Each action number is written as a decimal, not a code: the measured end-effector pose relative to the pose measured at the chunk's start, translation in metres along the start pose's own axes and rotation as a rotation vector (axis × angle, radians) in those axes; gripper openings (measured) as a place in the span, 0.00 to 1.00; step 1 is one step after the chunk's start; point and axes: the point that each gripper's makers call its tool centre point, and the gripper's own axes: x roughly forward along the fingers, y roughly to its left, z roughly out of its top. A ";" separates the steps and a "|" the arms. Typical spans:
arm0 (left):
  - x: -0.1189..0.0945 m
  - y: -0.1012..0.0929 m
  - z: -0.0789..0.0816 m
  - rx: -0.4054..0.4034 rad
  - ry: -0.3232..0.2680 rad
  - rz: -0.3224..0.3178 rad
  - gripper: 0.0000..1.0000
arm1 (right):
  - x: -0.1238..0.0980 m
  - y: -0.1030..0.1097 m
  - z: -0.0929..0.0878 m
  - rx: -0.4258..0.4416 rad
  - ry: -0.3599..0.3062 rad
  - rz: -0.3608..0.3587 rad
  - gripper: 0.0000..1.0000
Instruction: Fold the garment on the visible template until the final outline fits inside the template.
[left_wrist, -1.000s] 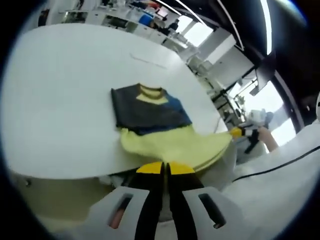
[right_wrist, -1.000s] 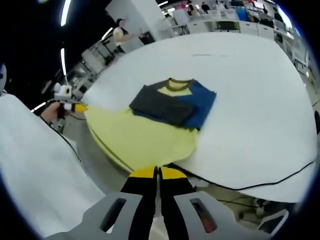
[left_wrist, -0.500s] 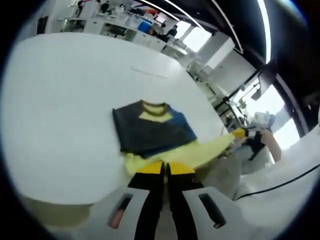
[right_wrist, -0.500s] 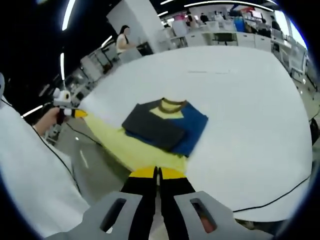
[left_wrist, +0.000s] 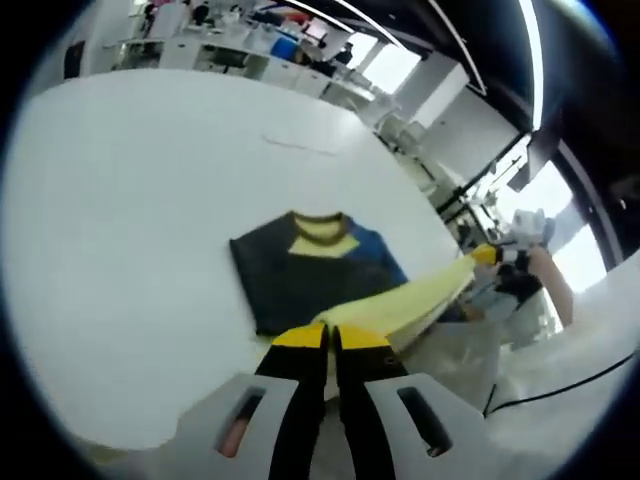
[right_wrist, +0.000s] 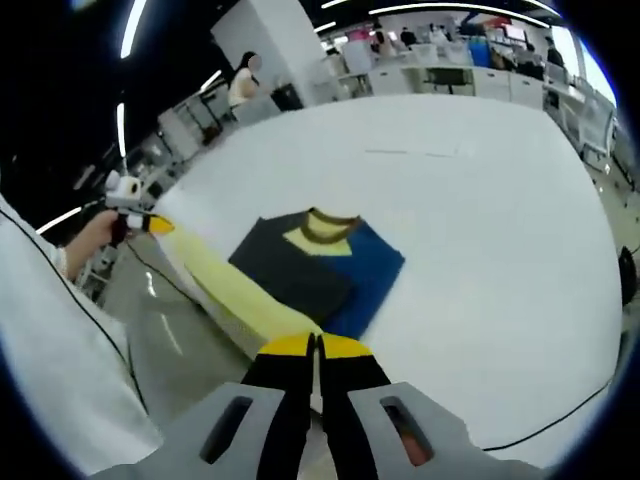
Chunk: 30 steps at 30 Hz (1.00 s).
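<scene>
Soft matt cloth on the folded yellow, dark grey and blue garment (left_wrist: 318, 268), its ribbed collar dull too. The broad white table (right_wrist: 480, 200) looks smooth and matt, like paper or sheet. Left gripper (left_wrist: 329, 338) and right gripper (right_wrist: 312, 345) show matt black jaws tipped yellow, on pale plastic bodies.

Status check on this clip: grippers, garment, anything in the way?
Left gripper and right gripper both shut on the garment's yellow hem, lifted taut. Sleeves folded across the garment on white table. Nothing obstructing.
</scene>
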 end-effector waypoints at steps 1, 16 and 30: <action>0.002 0.002 0.002 -0.001 0.001 0.001 0.00 | 0.004 -0.004 0.004 0.000 0.000 0.000 0.02; 0.026 0.027 0.020 -0.021 0.011 0.024 0.00 | 0.032 -0.028 0.020 0.034 0.004 -0.010 0.02; 0.042 0.044 0.032 -0.055 -0.001 0.040 0.00 | 0.052 -0.043 0.025 0.059 0.008 -0.014 0.02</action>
